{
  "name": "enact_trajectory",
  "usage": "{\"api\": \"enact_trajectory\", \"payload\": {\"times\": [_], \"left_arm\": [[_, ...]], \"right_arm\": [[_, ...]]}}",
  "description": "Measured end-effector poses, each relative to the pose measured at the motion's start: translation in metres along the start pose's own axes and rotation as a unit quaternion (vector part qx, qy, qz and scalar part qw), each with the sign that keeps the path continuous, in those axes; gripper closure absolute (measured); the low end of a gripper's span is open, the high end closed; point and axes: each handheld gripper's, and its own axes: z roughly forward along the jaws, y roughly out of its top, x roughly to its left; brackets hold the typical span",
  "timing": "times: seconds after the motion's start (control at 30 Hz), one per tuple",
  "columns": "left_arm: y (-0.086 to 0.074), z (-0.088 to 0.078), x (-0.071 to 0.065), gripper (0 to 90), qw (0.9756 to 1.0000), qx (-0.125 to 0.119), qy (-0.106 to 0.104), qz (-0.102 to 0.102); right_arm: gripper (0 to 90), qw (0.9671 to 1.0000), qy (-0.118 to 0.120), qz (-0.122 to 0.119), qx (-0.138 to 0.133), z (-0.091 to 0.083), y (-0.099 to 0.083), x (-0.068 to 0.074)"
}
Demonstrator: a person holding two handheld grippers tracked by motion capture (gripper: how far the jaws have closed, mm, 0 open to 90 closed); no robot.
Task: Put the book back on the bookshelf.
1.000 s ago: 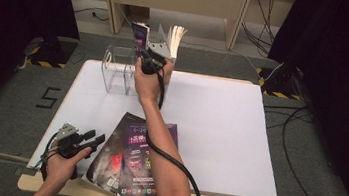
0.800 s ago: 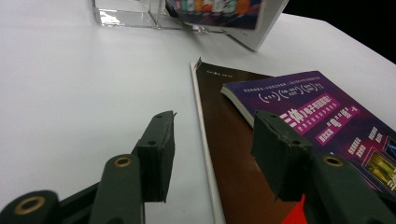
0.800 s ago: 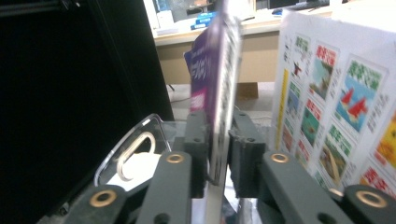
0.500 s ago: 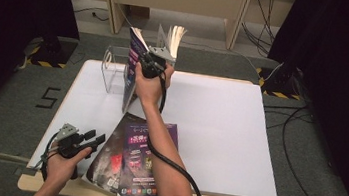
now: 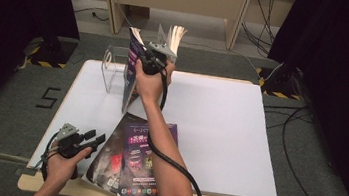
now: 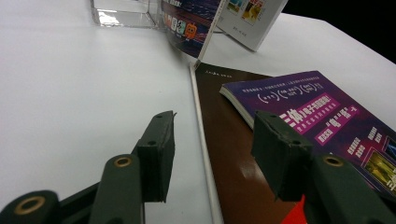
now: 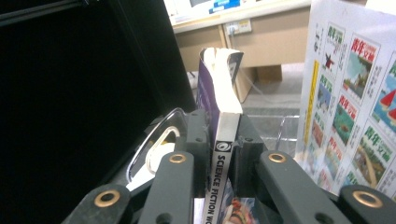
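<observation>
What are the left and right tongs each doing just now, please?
Left tongs: open, holding nothing, low over the table.
Right tongs: closed on the spine of an upright magazine.

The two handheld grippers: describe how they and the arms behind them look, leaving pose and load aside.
Both are dark handheld units. The left gripper has two blocky dark-green pads on black links with brass-coloured rivets, and a grey three-cornered plate on top. The right gripper has the same links and rivets, and a thick black cable trails along the forearm. Both forearms are bare, with no sleeves in view.
</observation>
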Motion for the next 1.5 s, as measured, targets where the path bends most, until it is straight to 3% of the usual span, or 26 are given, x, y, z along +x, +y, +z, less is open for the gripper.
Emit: {"api": "enact_trajectory", "payload": {"times": [0.2,0.67,0.8,0.93,1.27,1.5], "left_arm": [[0.0,0.001,-0.001,48.5,1.0,0.001,0.0,0.001],[0.0,0.0,0.0,48.5,1.0,0.0,0.0,0.001],[0.0,0.0,0.0,48.5,1.0,0.001,0.001,0.002],[0.0,0.0,-0.001,48.5,1.0,-0.001,0.001,0.002],[0.0,0.0,0.0,48.5,1.0,-0.003,0.0,0.001],[0.0,0.0,0.002,48.5,1.0,-0.002,0.0,0.0]], "right_arm": [[81.5,0.9995,0.001,0.015,0.026,-0.002,0.004,-0.002],[77.6,0.9998,-0.008,-0.007,0.016,0.005,0.005,-0.001],[80.3,0.9997,-0.005,-0.007,0.024,0.007,0.007,0.0],[82.2,0.9996,0.002,0.009,0.028,0.005,0.009,0.001],[82.9,0.9993,0.002,-0.018,-0.032,-0.003,0.016,0.016],[82.9,0.9984,-0.001,-0.035,-0.044,0.004,0.028,0.014]]}}
